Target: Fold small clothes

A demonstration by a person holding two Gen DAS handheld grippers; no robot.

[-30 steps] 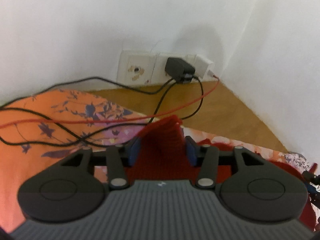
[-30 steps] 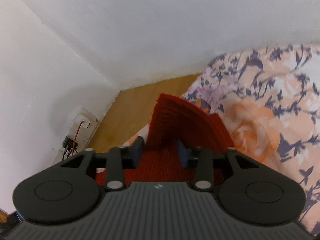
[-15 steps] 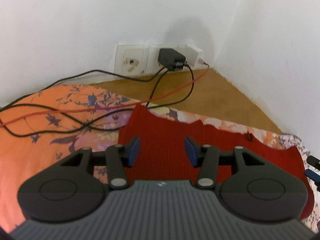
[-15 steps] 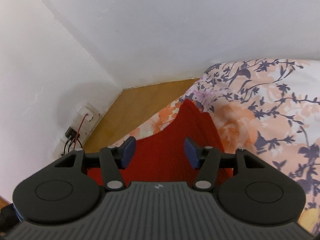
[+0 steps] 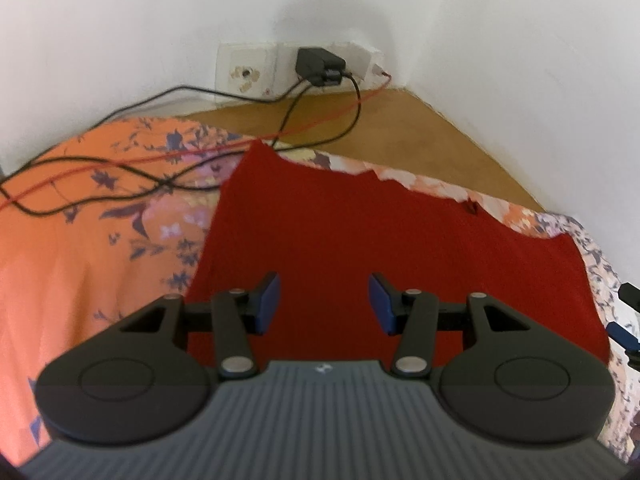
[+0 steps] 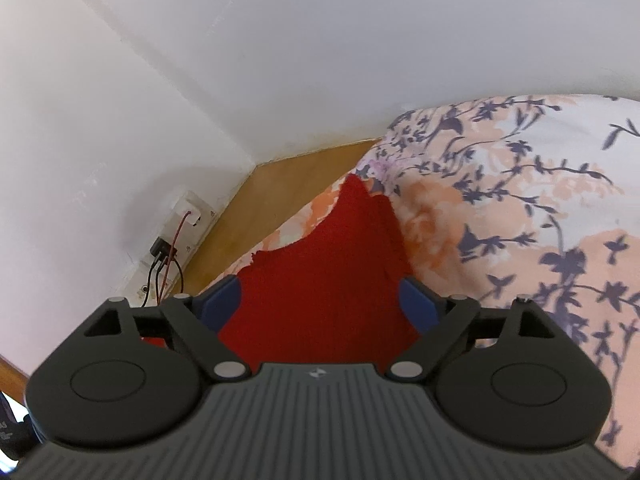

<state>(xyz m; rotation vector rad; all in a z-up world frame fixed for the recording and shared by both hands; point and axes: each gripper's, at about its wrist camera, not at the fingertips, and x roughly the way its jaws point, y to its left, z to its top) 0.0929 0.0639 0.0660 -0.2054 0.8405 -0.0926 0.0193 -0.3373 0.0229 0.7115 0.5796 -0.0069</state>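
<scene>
Both hand-held grippers, left (image 5: 323,302) and right (image 6: 320,306), gape above flat red garment (image 5: 360,232).

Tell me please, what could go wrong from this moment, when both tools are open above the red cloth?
1. The black and red cables lie on the floral sheet beside the red cloth; the left tool might snag them on its next grasp.
2. The cloth's far edge lies near the sheet's edge above the wooden floor; a pull could drag it off.
3. The right tool may pinch the sheet along with the cloth.
</scene>
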